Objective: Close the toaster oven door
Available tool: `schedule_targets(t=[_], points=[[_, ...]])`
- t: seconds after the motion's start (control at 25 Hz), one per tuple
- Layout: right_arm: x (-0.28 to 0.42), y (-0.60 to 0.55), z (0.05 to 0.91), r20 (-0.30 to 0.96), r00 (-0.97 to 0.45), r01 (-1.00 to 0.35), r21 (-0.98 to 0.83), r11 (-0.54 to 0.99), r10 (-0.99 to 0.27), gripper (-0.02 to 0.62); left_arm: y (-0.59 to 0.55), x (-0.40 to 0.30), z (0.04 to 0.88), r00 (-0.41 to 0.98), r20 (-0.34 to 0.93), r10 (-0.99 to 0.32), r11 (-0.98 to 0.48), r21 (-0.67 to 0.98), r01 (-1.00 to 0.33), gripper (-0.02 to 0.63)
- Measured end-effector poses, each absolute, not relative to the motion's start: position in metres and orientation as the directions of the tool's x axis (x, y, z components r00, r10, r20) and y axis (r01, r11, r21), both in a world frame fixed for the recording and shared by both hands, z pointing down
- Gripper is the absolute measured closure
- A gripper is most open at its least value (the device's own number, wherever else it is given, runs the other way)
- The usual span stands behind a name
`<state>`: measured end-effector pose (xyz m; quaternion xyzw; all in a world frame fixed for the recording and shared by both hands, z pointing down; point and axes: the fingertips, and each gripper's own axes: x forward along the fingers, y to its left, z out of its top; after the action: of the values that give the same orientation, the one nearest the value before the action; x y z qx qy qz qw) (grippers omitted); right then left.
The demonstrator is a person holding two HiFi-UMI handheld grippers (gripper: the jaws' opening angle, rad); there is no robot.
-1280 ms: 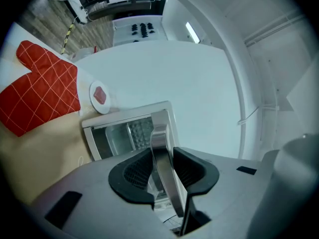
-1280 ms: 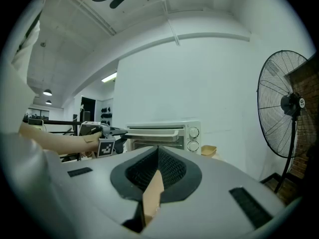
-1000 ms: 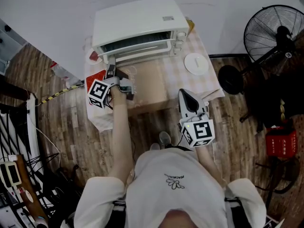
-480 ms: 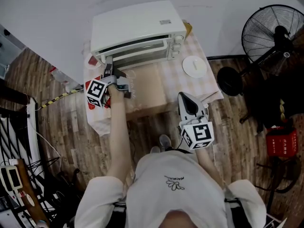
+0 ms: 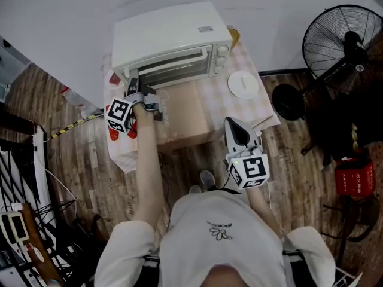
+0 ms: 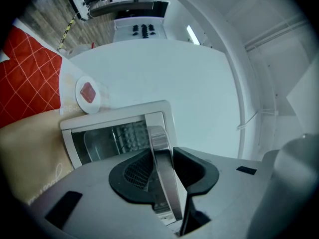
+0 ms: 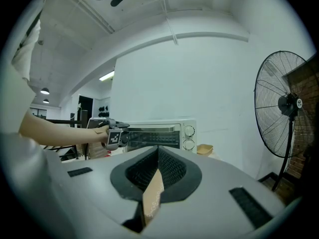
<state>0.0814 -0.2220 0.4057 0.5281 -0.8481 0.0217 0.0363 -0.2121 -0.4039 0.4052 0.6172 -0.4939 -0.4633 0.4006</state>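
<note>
A white toaster oven (image 5: pixel 173 37) stands at the back of the table. Its glass door (image 5: pixel 179 66) is tilted up and stands almost against the oven front. My left gripper (image 5: pixel 133 81) is at the door's left end. In the left gripper view the metal door handle (image 6: pixel 158 146) runs between the pads, and my left gripper (image 6: pixel 162 156) is shut on it. My right gripper (image 5: pixel 235 125) hovers over the table's front right corner, apart from the oven, with its jaws together and nothing in them. In the right gripper view the oven (image 7: pixel 162 133) and the left gripper (image 7: pixel 113 136) show far ahead.
A white plate (image 5: pixel 243 84) lies right of the oven on the checked cloth (image 5: pixel 222 100). A brown board (image 5: pixel 188 109) lies in front of the oven. A standing fan (image 5: pixel 341 40) is at the right, a red bag (image 5: pixel 115 130) at the table's left edge.
The left gripper has moved toward the oven with the handle, and the door has swung up from partly open to nearly shut. The right gripper has stayed in place.
</note>
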Motion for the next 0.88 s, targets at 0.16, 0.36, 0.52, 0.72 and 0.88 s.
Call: schedule_targets(t=[0.16,0.36,0.52,0.72,0.88], points=[[0.084,-0.222,0.407,0.09,-0.431,-0.901,-0.001,0.433,-0.898,0.586,-0.404,-0.212,0.405,0.083,-0.179,-0.98,-0.193,0.953,-0.235,0.472],[0.081,-0.219,0.406,0.092,-0.436,-0.897,0.034,0.44,-0.895,0.586,-0.402,-0.21,0.4,0.127,-0.191,-0.973,-0.223,0.92,-0.323,0.467],[0.076,-0.216,0.407,0.104,-0.449,-0.886,0.08,0.457,-0.888,0.586,-0.392,-0.207,0.401,0.168,-0.194,-0.967,-0.246,0.882,-0.402,0.454],[0.067,-0.214,0.406,0.097,-0.471,-0.876,0.064,0.478,-0.877,0.586,-0.366,-0.204,0.391,0.187,-0.185,-0.965,-0.255,0.832,-0.493,0.446],[0.054,-0.209,0.404,0.086,-0.498,-0.863,0.054,0.503,-0.863,0.586,-0.337,-0.193,0.365,0.225,-0.165,-0.96,-0.275,0.683,-0.677,0.446]])
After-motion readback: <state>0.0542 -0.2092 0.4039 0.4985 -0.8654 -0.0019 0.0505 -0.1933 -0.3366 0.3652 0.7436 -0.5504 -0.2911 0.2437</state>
